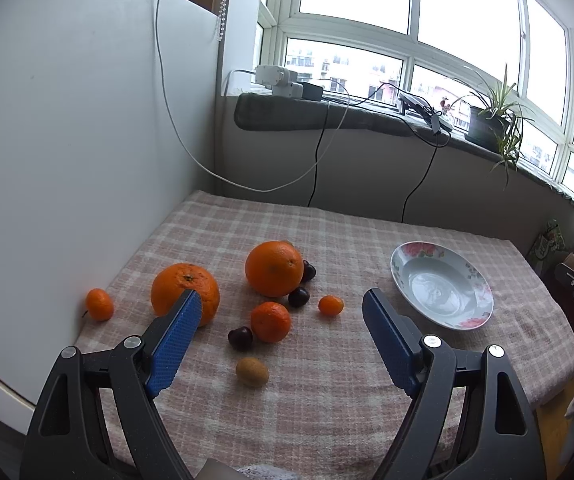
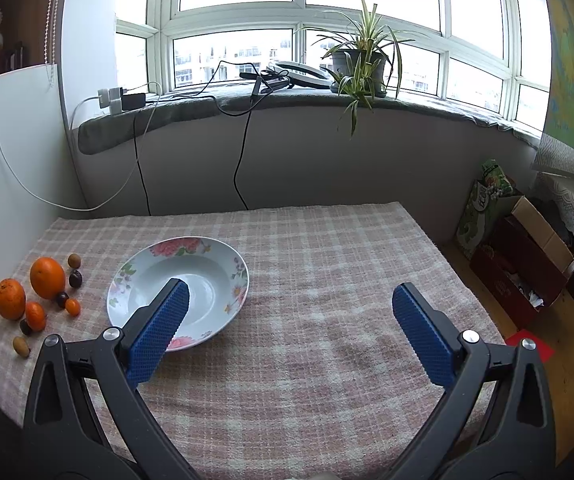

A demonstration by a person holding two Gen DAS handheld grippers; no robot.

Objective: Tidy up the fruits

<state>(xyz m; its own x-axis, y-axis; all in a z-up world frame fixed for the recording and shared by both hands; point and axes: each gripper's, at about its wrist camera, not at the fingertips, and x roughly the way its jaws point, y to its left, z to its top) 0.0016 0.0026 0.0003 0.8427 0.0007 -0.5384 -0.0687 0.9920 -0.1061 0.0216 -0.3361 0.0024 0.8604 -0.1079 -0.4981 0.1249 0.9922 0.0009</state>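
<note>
Your left gripper (image 1: 283,304) hangs above the checked cloth (image 1: 327,400) with its jaws spread wide and empty, aimed at the fruit: a kiwi (image 1: 252,372) lies just ahead between the fingers, its long axis crosswise, with a mandarin (image 1: 270,321) and two oranges (image 1: 274,268) beyond. Your right gripper (image 2: 290,298) is likewise spread and empty, its left finger over the floral plate (image 2: 135,268), which holds nothing.
</note>
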